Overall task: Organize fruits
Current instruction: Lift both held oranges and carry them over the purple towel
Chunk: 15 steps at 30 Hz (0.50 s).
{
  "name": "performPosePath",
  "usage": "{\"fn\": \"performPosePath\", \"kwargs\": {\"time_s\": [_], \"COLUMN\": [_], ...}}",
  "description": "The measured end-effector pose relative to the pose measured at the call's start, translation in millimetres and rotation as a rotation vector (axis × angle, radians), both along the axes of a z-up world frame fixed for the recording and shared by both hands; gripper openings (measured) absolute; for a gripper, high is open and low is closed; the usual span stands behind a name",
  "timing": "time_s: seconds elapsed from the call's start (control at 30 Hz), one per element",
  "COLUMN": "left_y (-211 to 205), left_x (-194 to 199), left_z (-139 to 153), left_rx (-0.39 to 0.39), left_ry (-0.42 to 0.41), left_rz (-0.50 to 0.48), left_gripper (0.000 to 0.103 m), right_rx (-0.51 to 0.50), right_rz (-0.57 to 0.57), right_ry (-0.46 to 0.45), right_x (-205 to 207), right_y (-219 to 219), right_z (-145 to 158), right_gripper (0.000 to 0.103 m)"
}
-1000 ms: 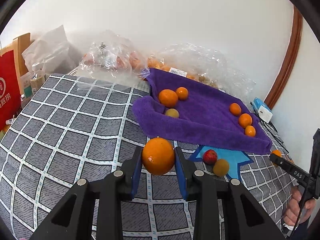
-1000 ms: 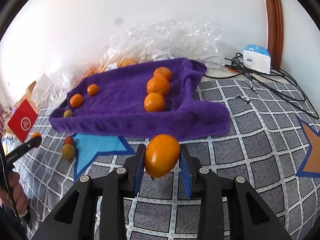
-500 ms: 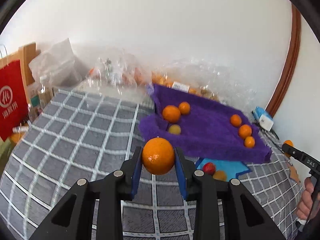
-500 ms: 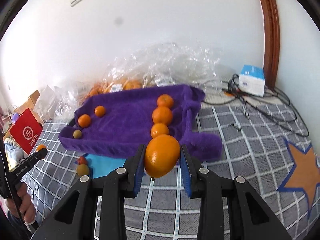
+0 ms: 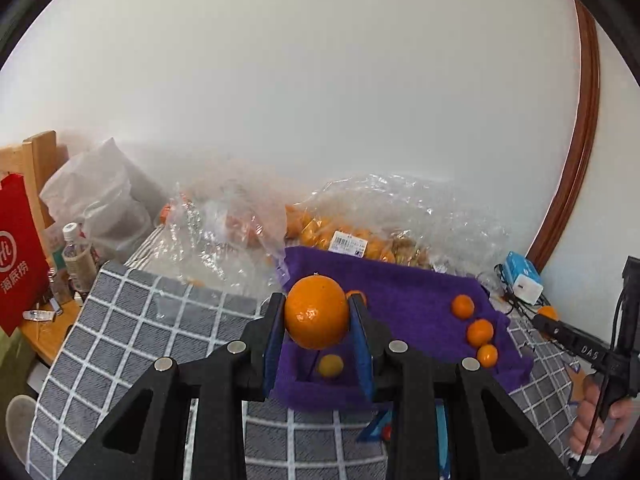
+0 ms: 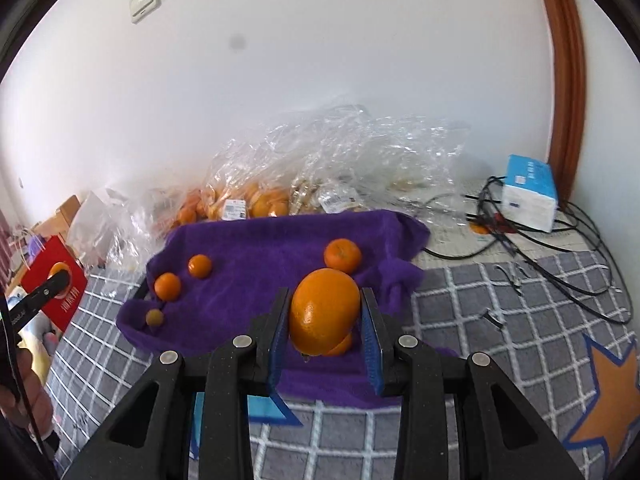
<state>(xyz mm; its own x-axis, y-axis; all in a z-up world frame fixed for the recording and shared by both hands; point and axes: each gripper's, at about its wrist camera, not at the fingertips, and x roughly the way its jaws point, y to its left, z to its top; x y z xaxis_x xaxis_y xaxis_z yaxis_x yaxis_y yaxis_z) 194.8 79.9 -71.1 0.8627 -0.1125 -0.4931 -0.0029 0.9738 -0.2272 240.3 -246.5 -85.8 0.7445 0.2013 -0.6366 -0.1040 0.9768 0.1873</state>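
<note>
Both risen, each hand-held gripper stays clamped on a glossy orange.

Both grippers clamped, each with an orange held clear of the surface.
Left gripper: blue-padded fingers pressed on either side of a round orange, pointing forward and tilted down. Right gripper: same pose, fingers pinching a larger orange. The right hand shows wrapped round its handle at the left camera's edge; the left hand shows at the right camera's edge.
</note>
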Motion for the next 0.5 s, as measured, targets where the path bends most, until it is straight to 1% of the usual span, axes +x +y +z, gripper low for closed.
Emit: {"fn": "performPosePath", "kwargs": {"time_s": [0.13, 0.2, 0.23, 0.27, 0.4, 0.5], "left_y": [-4, -5, -6, -6, -5, -5], "left_x": [22, 32, 35, 38, 49, 56], "left_z": [-2, -6, -9, -12, -27, -38], "left_rx": [-0.018, -0.038, -0.045, -0.05, -0.062, -0.066], "left_ry": [0.008, 0.022, 0.03, 0.037, 0.073, 0.1], "left_rz": [-0.004, -0.009, -0.012, -0.013, -0.021, -0.04], "left_gripper": [0.03, 0.03, 0.03, 0.03, 0.03, 0.03], "right_rx": [-0.023, -0.012, 0.004, 0.004, -0.094, -0.101], "right_rz": [0.048, 0.101, 0.115, 0.114, 0.138, 0.163], "right_ry": [0.02, 0.072, 0.116, 0.132, 0.177, 0.199], "right_x": [18, 29, 35, 38, 43, 47], "right_y": [19, 30, 35, 37, 56, 63], "right_z": [-8, -19, -29, -34, -58, -68], "right_gripper": [0.033, 0.033, 0.033, 0.033, 0.033, 0.033]}}
